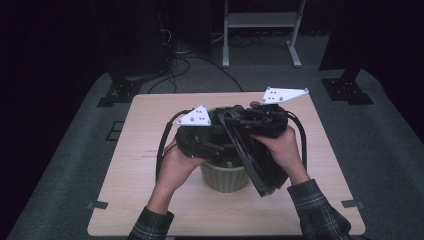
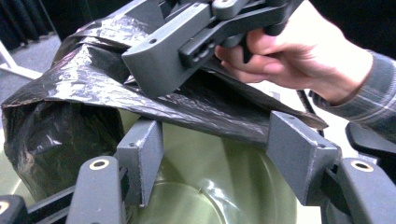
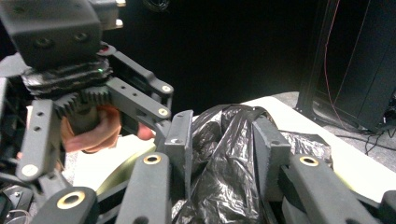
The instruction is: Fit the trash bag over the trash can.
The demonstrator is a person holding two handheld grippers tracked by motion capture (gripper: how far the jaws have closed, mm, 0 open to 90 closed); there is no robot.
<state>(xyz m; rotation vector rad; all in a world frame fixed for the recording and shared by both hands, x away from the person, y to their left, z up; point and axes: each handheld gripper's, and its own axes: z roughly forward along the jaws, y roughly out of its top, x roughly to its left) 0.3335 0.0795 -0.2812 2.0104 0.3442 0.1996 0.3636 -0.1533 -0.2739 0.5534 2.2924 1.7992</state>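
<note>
High view: wooden table (image 1: 150,200), green bin (image 1: 225,177) at its centre, black bin bag (image 1: 260,170) draped over the rim towards the right. Right gripper (image 3: 223,144) is clamped on a bunched fold of bag; left gripper (image 2: 215,154) stands open over the bin mouth, film lying across its jaws unpinched. Judgement: pinch one layer with the left, then spread the opening evenly around the rim.

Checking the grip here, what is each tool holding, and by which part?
Right tool pinches the black plastic bag by a bunched fold; left tool holds nothing.
</note>
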